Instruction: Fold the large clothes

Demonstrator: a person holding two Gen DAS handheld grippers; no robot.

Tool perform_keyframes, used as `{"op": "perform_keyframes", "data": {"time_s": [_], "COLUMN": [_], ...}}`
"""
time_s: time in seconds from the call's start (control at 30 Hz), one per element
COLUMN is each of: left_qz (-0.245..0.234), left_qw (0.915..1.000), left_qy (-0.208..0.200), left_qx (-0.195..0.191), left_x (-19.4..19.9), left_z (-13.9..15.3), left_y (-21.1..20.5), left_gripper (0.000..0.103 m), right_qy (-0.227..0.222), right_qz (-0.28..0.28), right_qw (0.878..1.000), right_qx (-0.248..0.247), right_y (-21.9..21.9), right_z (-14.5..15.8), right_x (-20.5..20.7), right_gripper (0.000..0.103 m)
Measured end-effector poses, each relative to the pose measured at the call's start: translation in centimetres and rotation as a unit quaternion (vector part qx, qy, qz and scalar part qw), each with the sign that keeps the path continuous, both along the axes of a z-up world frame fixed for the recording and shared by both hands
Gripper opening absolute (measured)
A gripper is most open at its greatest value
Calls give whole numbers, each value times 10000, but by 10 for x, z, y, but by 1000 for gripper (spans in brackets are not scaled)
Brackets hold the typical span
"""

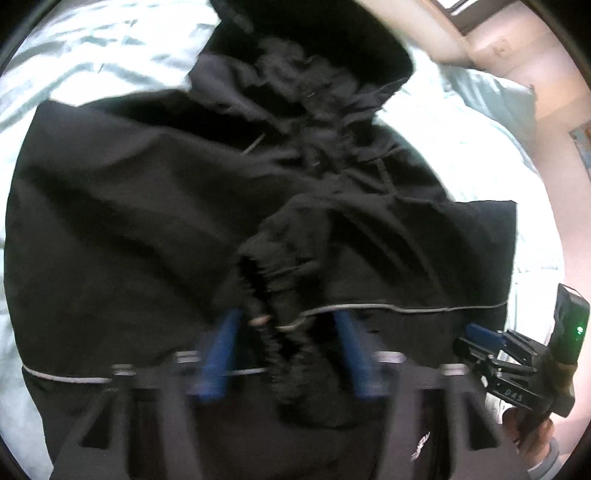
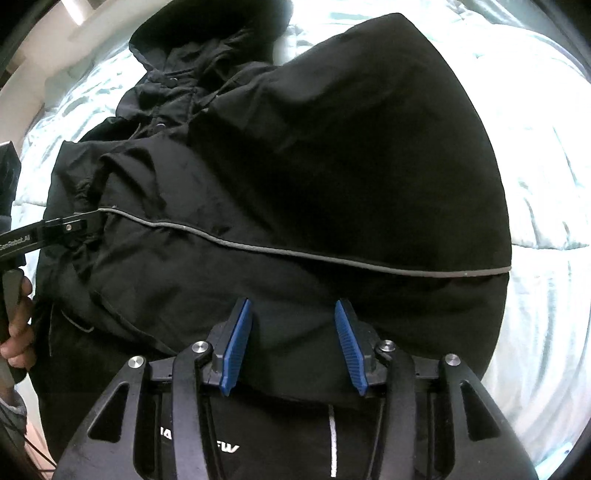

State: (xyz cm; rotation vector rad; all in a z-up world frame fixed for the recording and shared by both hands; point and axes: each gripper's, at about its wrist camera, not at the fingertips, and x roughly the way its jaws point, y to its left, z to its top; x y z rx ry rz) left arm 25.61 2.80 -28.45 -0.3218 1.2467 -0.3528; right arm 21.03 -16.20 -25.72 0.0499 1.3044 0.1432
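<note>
while the black jacket lies spread on the pale bedding, its grey piping running crosswise, the left gripper pinches a bunched sleeve cuff; the right gripper hovers spread and empty at the near hem.

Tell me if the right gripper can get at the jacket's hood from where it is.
Probably yes. The right gripper has its jaws open and empty over the jacket, and the hood lies uncovered at the far end. Nothing stands between them, but it must cross the jacket's whole length.
</note>
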Motion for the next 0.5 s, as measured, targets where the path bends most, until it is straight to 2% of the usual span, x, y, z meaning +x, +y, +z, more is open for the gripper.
{"op": "perform_keyframes", "data": {"time_s": [0.07,0.17,0.3,0.37,0.43,0.5], "left_qz": [2,103,508,769,897,1011], "left_qw": [9995,9985,9936,9901,9900,9906], "left_qy": [-119,-432,-949,-1089,-996,-654], "left_qx": [285,315,350,431,434,654], "left_x": [-3,-10,-24,-31,-35,-36], "left_z": [8,31,79,95,94,72], "left_y": [-4,4,42,73,103,122], "left_gripper": [20,18,18,18,19,21], "right_qy": [0,-39,-325,-473,-467,-277], "right_qz": [71,93,134,109,79,-2], "right_qw": [10000,9998,9990,9984,9986,9995], "right_qx": [19,152,282,307,221,178], "right_y": [-1,-3,-6,-9,-10,-9], "right_z": [4,21,56,66,64,48], "right_x": [-5,-11,-19,-18,-13,-4], "right_gripper": [50,50,51,58,61,61]}}
